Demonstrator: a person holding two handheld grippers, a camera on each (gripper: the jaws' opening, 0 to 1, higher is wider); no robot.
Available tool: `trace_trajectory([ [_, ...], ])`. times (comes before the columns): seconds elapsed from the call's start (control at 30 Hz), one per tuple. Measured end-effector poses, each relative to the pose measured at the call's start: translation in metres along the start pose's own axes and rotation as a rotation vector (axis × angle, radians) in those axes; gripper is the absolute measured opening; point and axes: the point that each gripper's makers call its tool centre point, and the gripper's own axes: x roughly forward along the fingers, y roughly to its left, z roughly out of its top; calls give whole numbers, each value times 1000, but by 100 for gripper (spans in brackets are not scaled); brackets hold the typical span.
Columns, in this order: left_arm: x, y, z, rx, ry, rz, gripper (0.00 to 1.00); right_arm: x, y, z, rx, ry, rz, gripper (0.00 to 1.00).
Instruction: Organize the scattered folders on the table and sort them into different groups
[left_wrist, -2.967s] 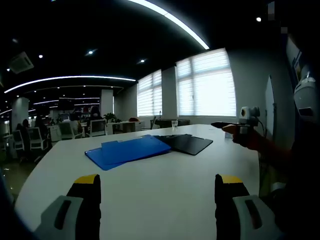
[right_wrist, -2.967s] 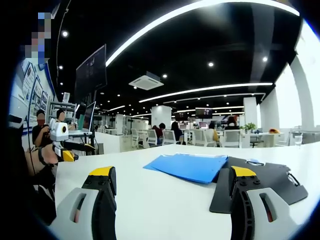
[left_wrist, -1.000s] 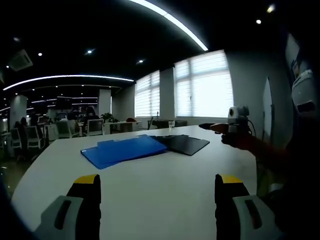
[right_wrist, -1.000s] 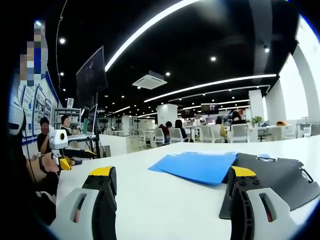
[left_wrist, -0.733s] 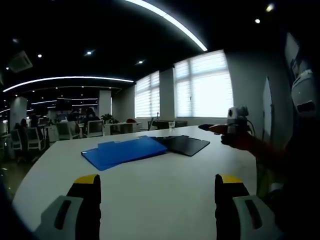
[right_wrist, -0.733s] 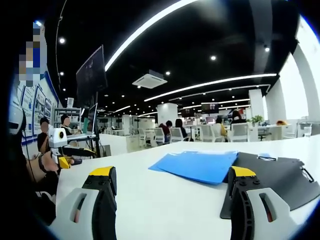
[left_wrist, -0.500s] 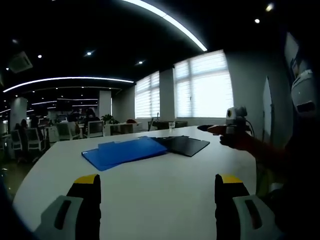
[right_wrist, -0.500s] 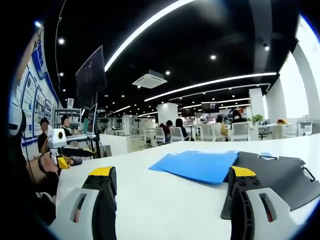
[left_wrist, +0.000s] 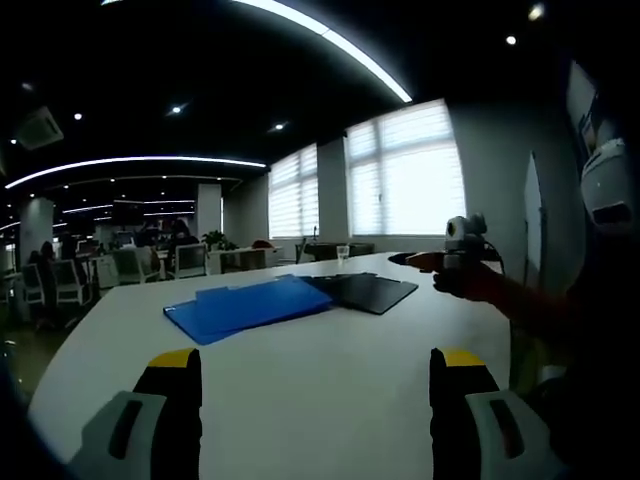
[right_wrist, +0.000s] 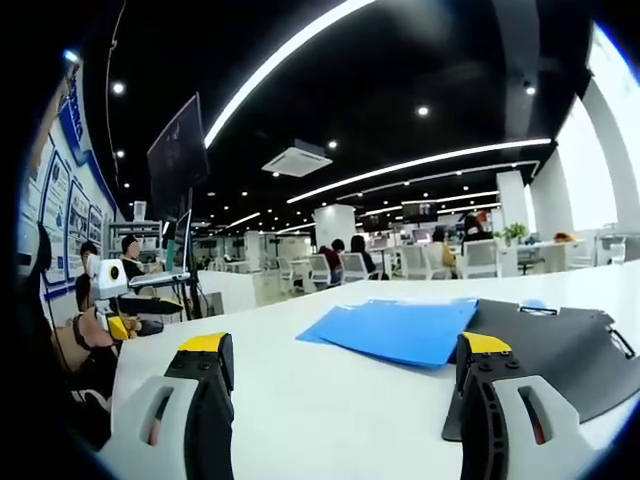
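Left gripper view: The left gripper (left_wrist: 310, 400) has its fingers spread wide and holds nothing; it hovers low over the white worktop (left_wrist: 330, 390). Farther along the worktop lie the blue folders (left_wrist: 245, 305), apparently two overlapping, with the black folders (left_wrist: 365, 290) touching their right edge; the black count cannot be told here. The right gripper (left_wrist: 425, 260) enters from the right, held in a hand; its finger state cannot be told from this view.

Right gripper view: The right gripper (right_wrist: 340, 405) has its fingers wide apart and empty. The blue folders (right_wrist: 390, 330) partly overlap the black folders (right_wrist: 550, 345), which carry a clip. Judgement: sorting has not begun; colours lie in one overlapping heap, and all separation remains.
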Motion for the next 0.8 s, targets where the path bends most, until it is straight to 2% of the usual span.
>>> trace_trajectory([
  [0.8,-1,-3,-1,-1,-1,-7,95,18,-24,-8,115,8,-22,90],
])
